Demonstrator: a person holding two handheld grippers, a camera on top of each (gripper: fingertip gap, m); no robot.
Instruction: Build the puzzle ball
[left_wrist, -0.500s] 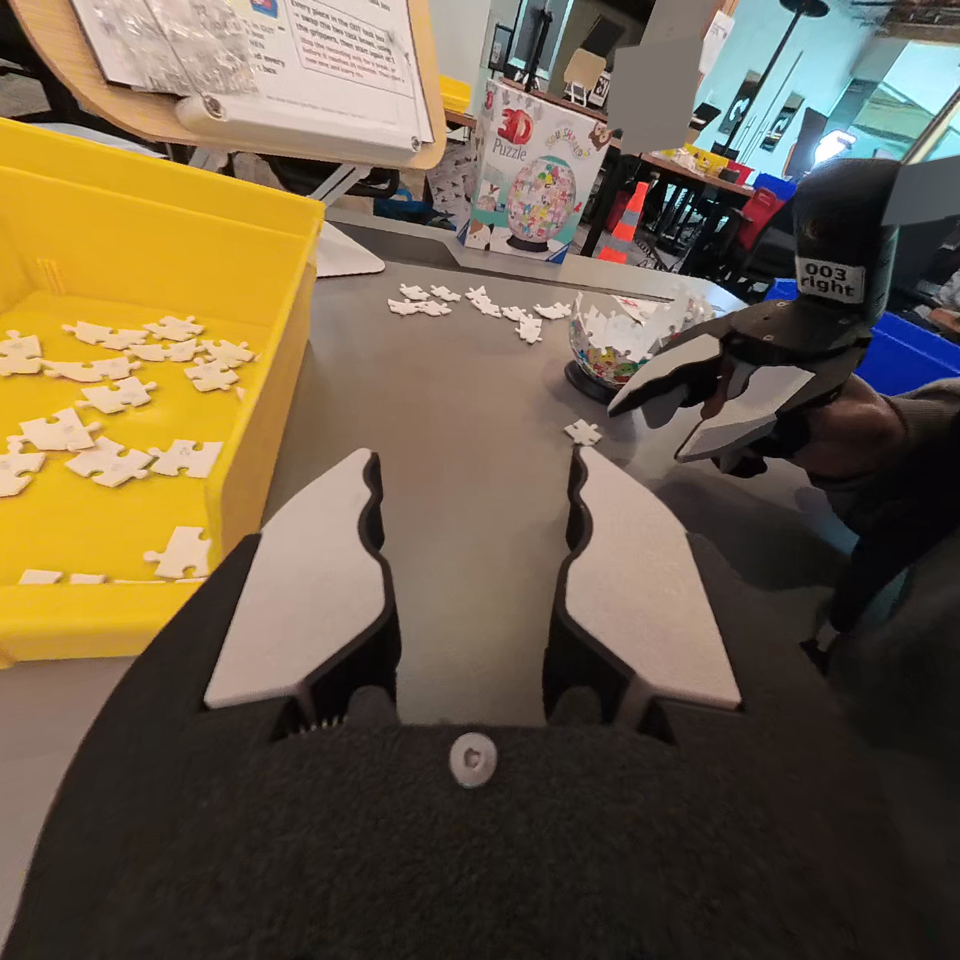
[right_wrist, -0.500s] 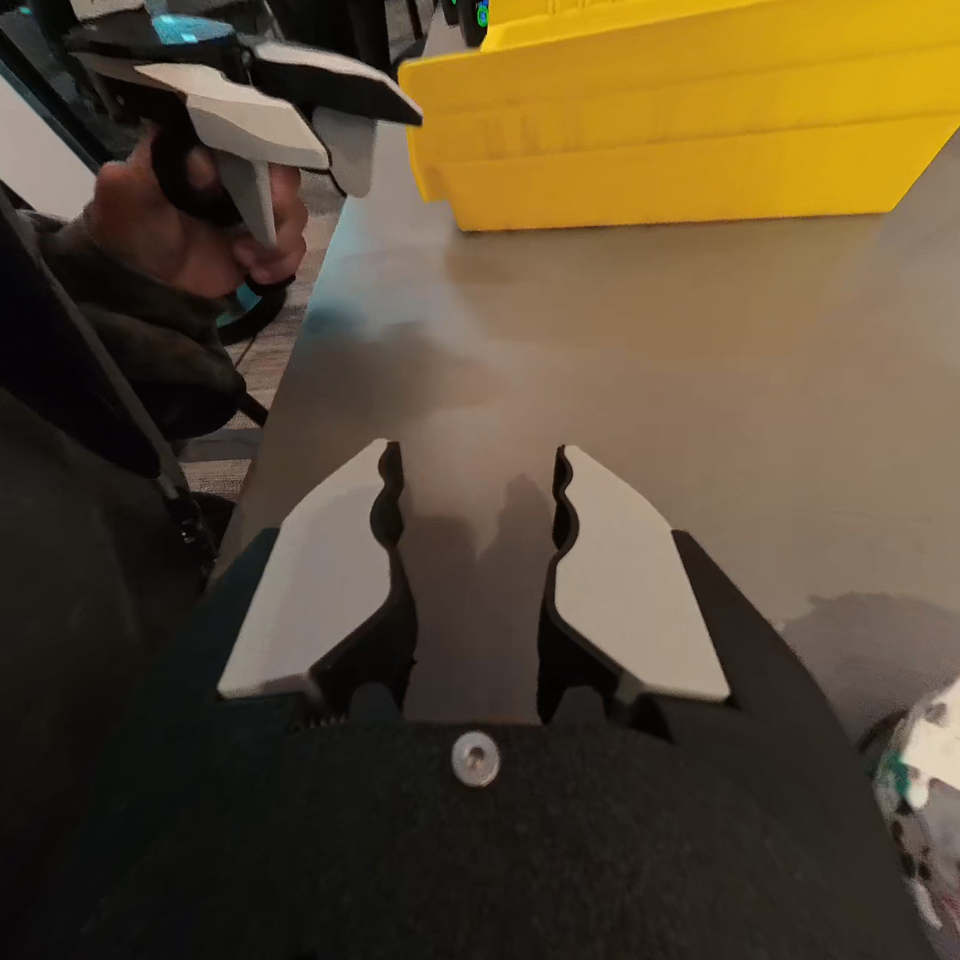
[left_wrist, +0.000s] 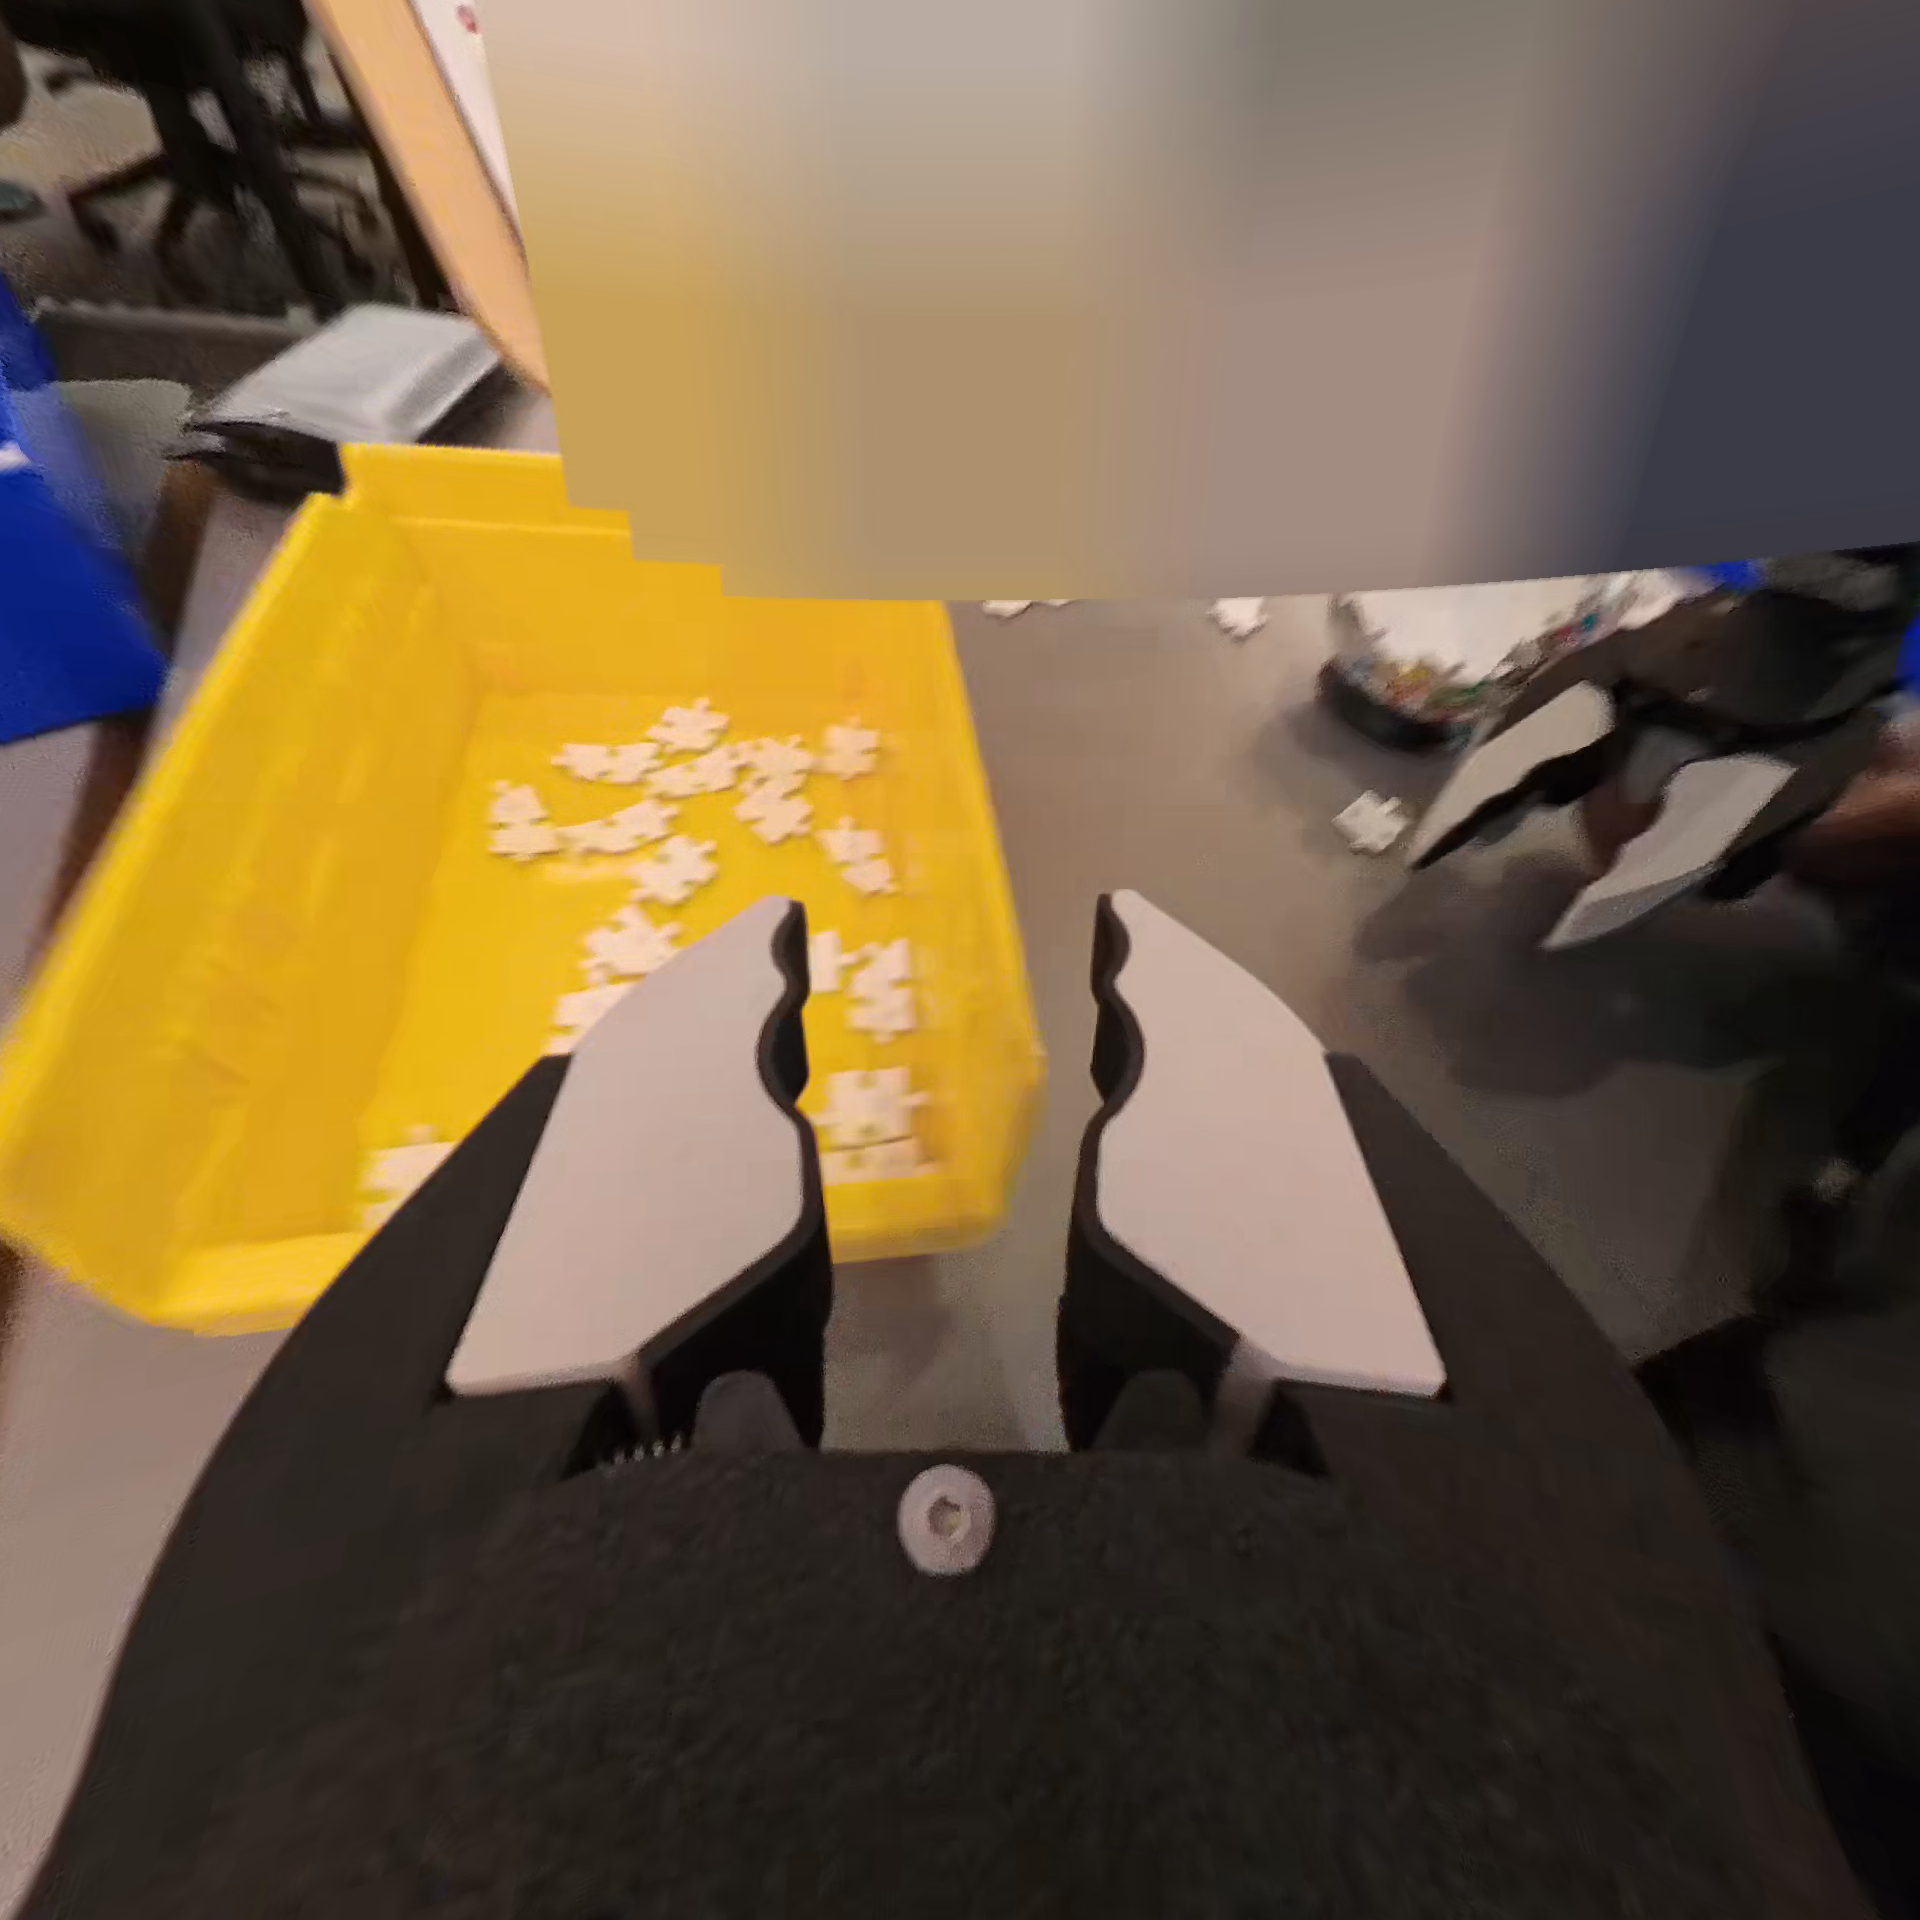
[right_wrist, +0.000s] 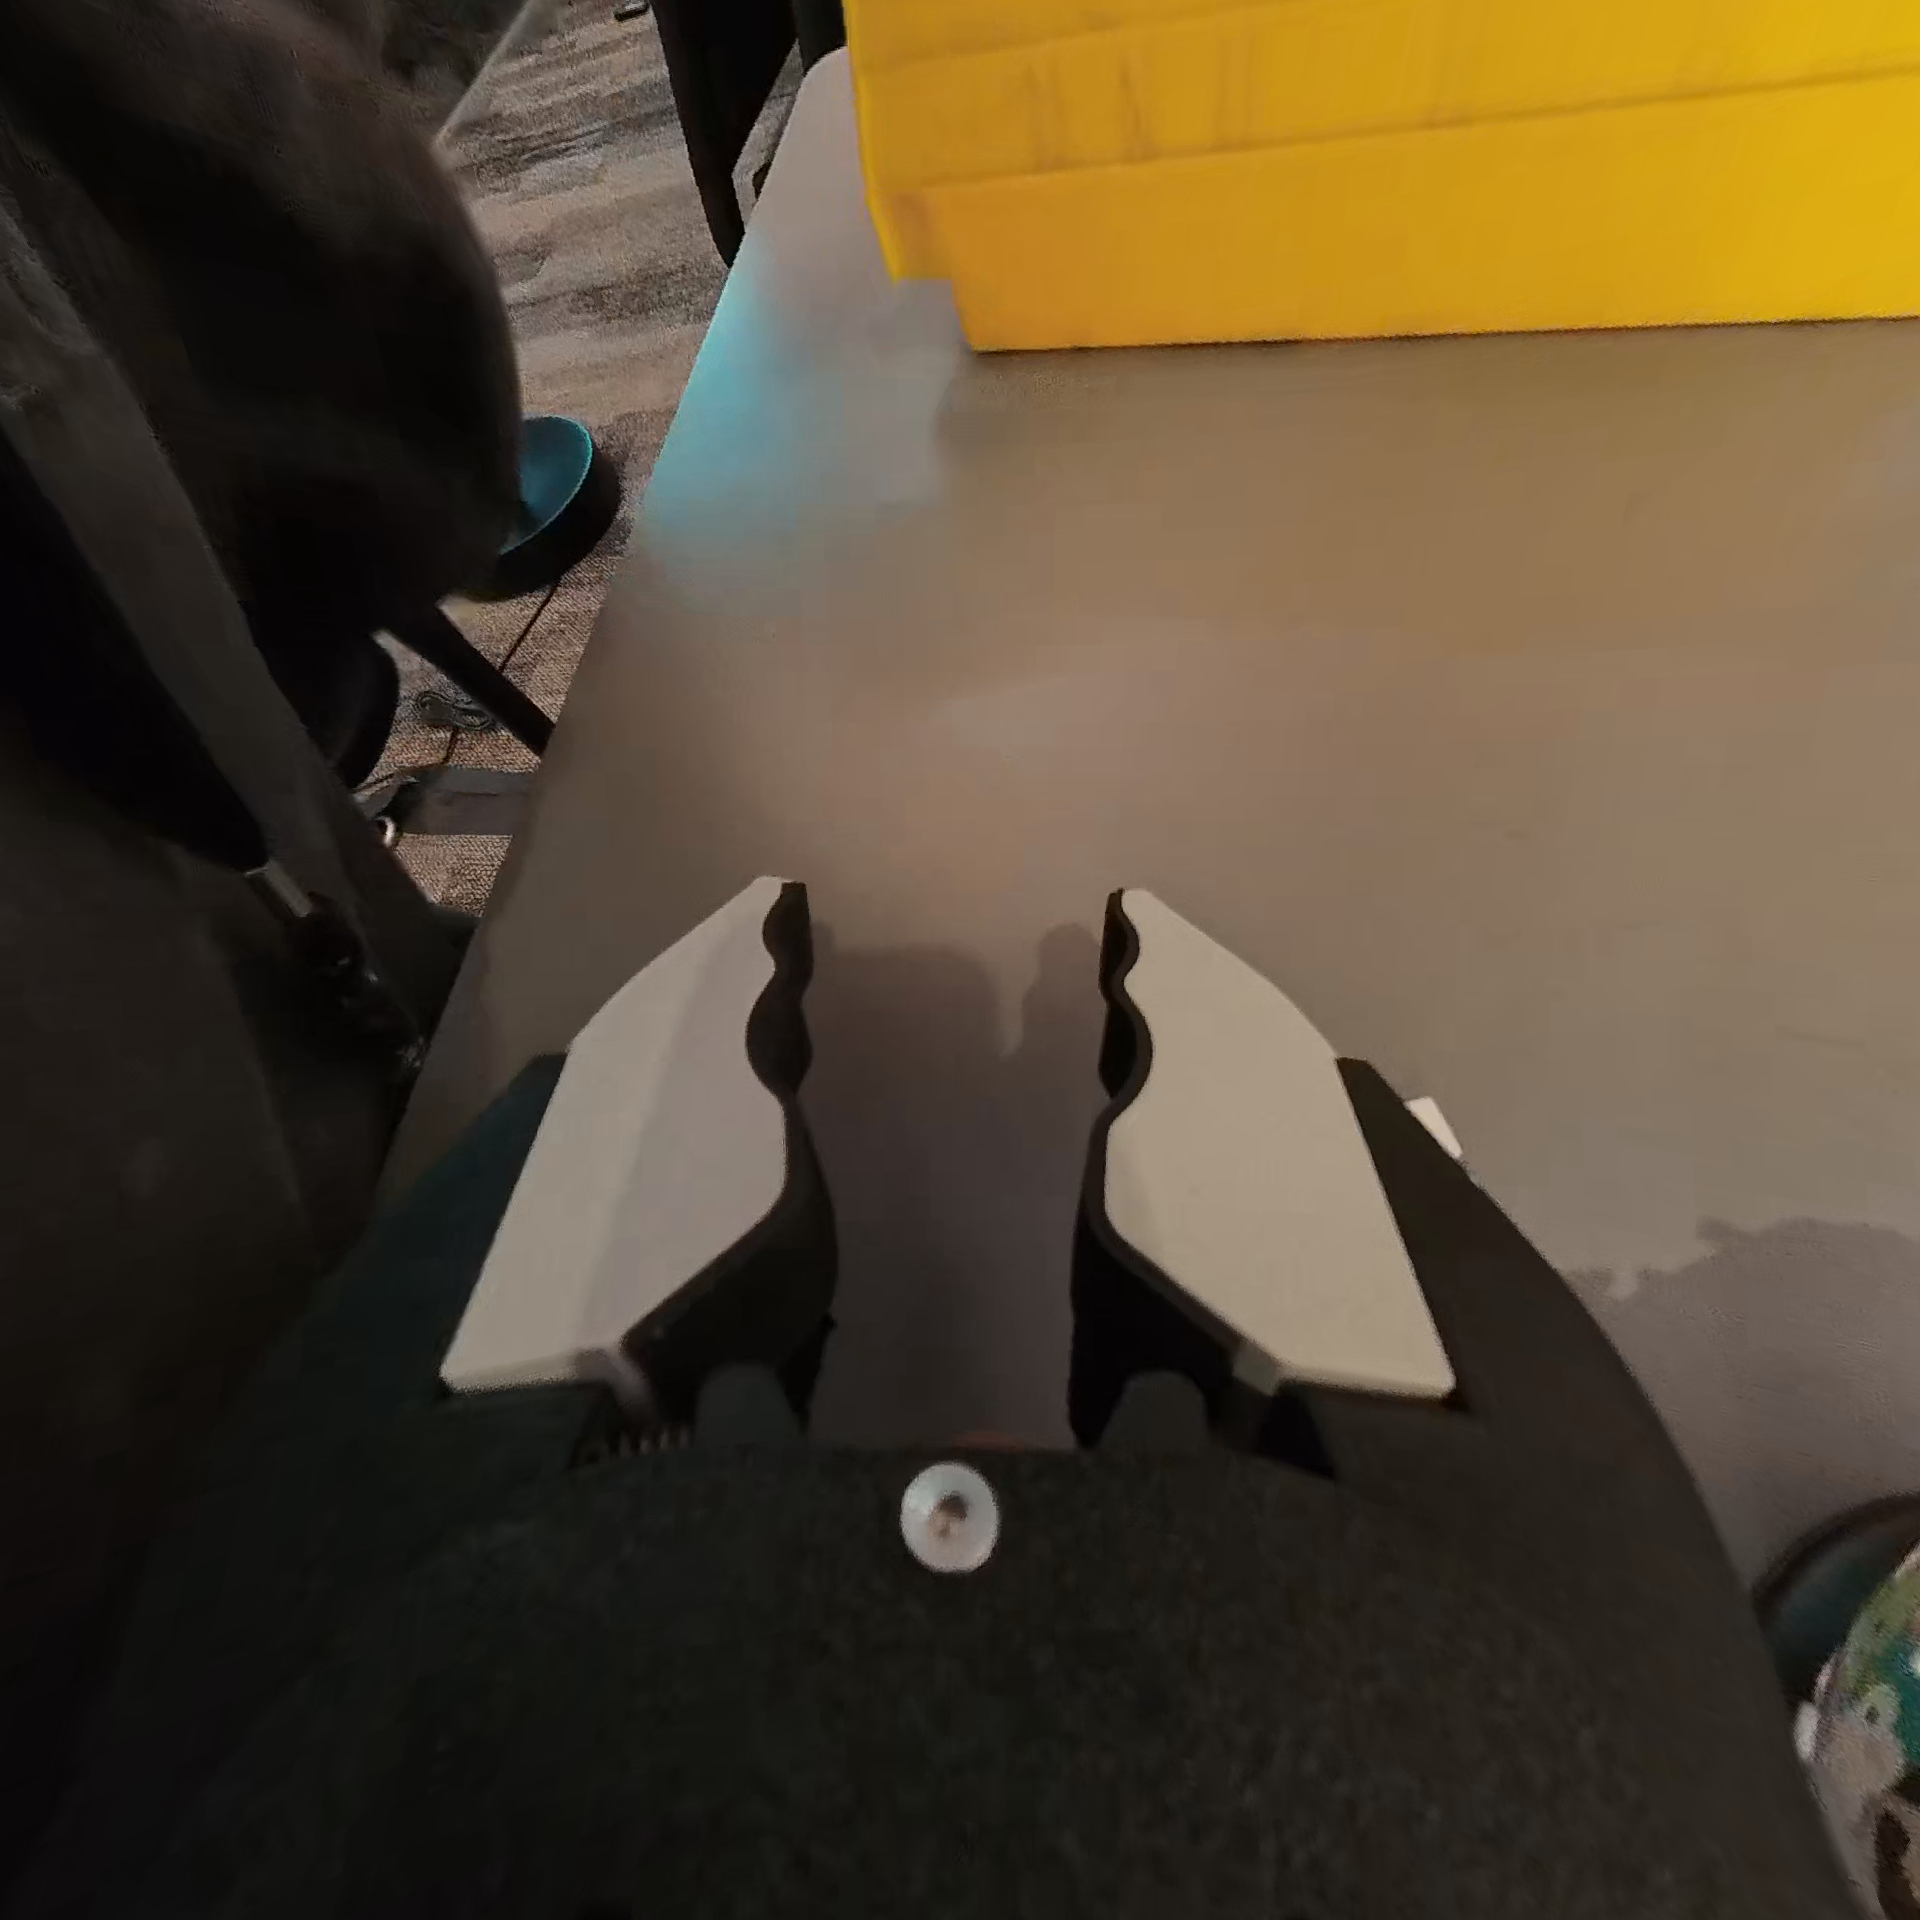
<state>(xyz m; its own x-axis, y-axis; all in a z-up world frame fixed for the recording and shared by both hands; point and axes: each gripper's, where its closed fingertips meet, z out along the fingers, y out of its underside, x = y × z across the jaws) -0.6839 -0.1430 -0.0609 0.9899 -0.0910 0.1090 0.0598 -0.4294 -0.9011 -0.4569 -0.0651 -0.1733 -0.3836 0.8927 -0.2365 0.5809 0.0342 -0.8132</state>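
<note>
- Pieces (left_wrist: 727, 821) lie loose in the yellow bin (left_wrist: 312, 935); my left hand-held gripper (left_wrist: 948, 914) hangs above its near corner, jaws apart, likely to pick one.
- My right hand-held gripper (right_wrist: 956, 904), also parted and empty, waits over bare worktop (right_wrist: 1351, 727) beside the half-built puzzle ball (left_wrist: 1403, 675).

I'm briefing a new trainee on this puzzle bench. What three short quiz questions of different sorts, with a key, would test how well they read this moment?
1. True or false: the left gripper holds a white puzzle piece.
2. Where do most of the loose white jigsaw pieces lie? A) in the yellow plastic bin B) on the grey table C) in the half-built colourful puzzle ball
3. Fill in: in the left wrist view, the single white piece on the table lies just to the ___ of the right gripper.

Key: 1 false, its jaws are open and empty; 2 A; 3 left.
</note>
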